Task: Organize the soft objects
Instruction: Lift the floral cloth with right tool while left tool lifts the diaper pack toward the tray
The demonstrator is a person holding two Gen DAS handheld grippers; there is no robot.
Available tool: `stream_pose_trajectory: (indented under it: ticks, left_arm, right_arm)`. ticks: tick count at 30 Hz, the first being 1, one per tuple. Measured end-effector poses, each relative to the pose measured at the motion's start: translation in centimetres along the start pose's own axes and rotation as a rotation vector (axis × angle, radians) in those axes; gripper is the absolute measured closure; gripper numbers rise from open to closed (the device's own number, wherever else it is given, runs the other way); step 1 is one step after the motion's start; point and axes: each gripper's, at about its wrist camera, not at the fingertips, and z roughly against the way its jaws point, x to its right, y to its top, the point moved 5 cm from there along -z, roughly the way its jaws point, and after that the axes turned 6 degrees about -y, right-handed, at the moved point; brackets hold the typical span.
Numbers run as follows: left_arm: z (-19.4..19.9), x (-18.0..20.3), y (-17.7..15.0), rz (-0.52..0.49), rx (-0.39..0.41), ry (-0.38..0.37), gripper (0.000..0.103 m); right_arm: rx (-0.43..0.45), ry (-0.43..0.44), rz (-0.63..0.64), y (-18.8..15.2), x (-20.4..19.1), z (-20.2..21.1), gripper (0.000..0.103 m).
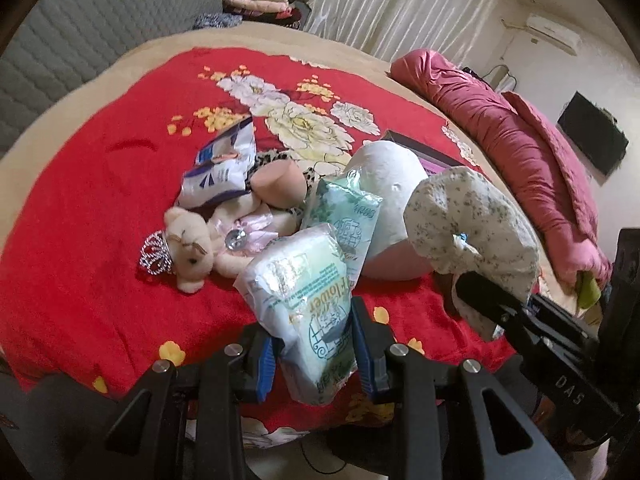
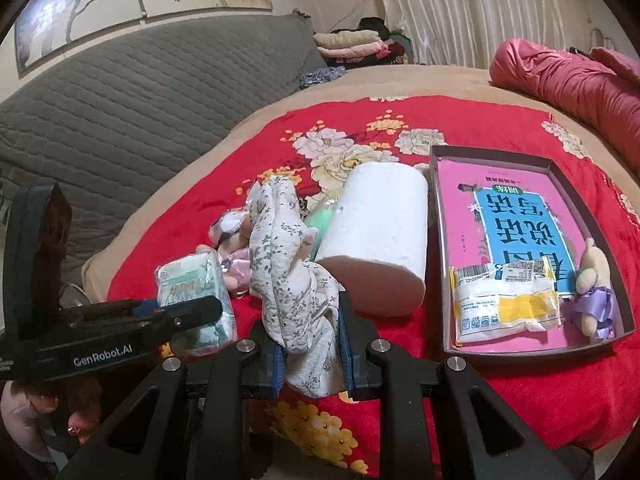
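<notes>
My left gripper (image 1: 316,344) is shut on a white and green tissue pack (image 1: 304,296), held above the red floral blanket (image 1: 88,208); the pack also shows in the right wrist view (image 2: 192,284). My right gripper (image 2: 310,354) is shut on a white floral cloth (image 2: 284,264), which shows in the left wrist view (image 1: 472,224) lifted at the right. A teddy bear with a tiara (image 1: 192,252), a second tissue pack (image 1: 344,220), a large paper roll (image 2: 380,240) and a blue-white bag (image 1: 220,164) lie in a pile.
A shallow box (image 2: 440,280) at the right holds a pink book (image 2: 516,216), a white-yellow packet (image 2: 504,304) and a small purple-dressed bear (image 2: 594,284). A rolled pink quilt (image 1: 520,152) lies at the bed's far right. A grey padded headboard (image 2: 120,100) stands behind.
</notes>
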Motion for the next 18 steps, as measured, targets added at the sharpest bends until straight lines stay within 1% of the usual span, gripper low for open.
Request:
stream_pose_trajectory:
  ticks: [6,9,12,18]
  left_arm:
    - [1.1,1.5,-0.1,-0.067,0.02,0.032,0.07]
    - [1.2,2.5,-0.4,-0.099,0.016,0.042,0.07]
    - [1.3,3.5,-0.4,-0.118,0.011,0.037,0.07]
    - [2.0,6.2,0.2,-0.157,0.034,0.011,0.07]
  right_arm:
    - [0.038,-0.006,-0.01,0.5,0.4,1.1,0.081]
    - [0.061,-0.015,-0.019,0.9,0.9,1.7,0.081]
    - [0.083,-0.026,-0.031,1.2,1.5,2.3,0.081]
    - [0.117,-0.048,-0.046,1.7,2.4,3.4,0.081]
